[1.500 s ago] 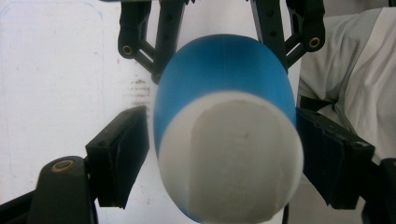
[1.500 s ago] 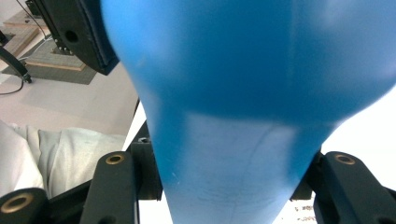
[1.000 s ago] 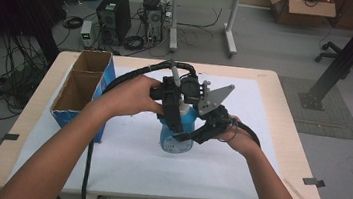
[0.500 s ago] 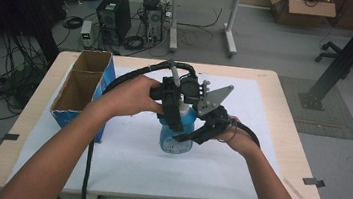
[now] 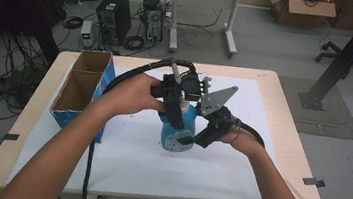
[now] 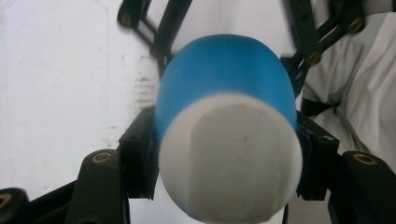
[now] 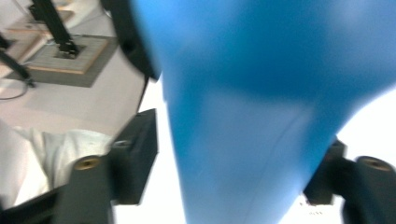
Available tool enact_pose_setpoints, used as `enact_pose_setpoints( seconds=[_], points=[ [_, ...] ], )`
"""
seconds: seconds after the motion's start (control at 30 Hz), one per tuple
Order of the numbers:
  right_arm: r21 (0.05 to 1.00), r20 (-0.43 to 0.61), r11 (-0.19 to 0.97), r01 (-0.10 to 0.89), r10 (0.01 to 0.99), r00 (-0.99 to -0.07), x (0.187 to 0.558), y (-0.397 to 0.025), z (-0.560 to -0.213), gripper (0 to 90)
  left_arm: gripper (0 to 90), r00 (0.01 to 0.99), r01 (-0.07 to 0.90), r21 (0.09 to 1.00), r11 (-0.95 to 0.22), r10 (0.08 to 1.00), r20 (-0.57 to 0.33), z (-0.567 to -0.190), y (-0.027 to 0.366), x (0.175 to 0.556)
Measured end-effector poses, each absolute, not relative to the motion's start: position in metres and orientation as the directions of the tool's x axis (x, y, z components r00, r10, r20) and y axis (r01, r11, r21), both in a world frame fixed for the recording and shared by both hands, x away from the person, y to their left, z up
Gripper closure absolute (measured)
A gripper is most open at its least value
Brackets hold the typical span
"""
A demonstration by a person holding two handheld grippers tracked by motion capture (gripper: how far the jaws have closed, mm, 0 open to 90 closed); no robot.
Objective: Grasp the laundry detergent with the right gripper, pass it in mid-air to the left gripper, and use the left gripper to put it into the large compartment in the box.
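Brown cardboard box (image 5: 81,88) stands open-topped at the table's (image 5: 285,97) left side, well apart from either set of fingers. The left gripper (image 5: 175,110) comes down from above, its fingers (image 6: 140,156) clamped on the white cap end of the blue bottle (image 5: 177,130), which stands upright on the white sheet (image 5: 127,159). The right gripper (image 5: 200,135) pinches the bottle's lower body, fingers (image 7: 137,151) pressed against both sides.

The blue bottle (image 5: 177,130) with a white cap stands upright, squeezed between both grippers' jaws.
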State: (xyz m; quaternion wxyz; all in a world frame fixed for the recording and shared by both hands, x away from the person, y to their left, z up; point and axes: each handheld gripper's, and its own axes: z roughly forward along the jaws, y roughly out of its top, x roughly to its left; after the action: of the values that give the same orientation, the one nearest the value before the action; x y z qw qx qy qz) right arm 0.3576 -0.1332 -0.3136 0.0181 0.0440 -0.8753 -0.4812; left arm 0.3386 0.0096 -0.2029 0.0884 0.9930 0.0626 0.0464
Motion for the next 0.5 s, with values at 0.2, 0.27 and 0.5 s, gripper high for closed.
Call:
enact_pose_setpoints(
  seconds=[0.2,0.27,0.5],
  points=[
    [0.846,0.008,0.533,0.01,0.006,-1.0,0.362,-0.16,-0.312,13.9,37.9,0.978,0.159,0.164,-0.973,0.178,0.109,-0.196,0.015,0.342],
    [0.844,0.012,0.537,0.022,0.023,-1.0,0.363,-0.166,-0.311,13.3,37.9,0.973,0.178,0.162,-0.971,0.198,0.115,-0.193,0.019,0.344],
    [0.796,-0.023,0.603,0.049,0.111,-0.994,0.361,-0.202,-0.298,11.5,37.9,0.94,0.293,0.163,-0.942,0.315,0.129,-0.182,0.035,0.355]
  ],
)
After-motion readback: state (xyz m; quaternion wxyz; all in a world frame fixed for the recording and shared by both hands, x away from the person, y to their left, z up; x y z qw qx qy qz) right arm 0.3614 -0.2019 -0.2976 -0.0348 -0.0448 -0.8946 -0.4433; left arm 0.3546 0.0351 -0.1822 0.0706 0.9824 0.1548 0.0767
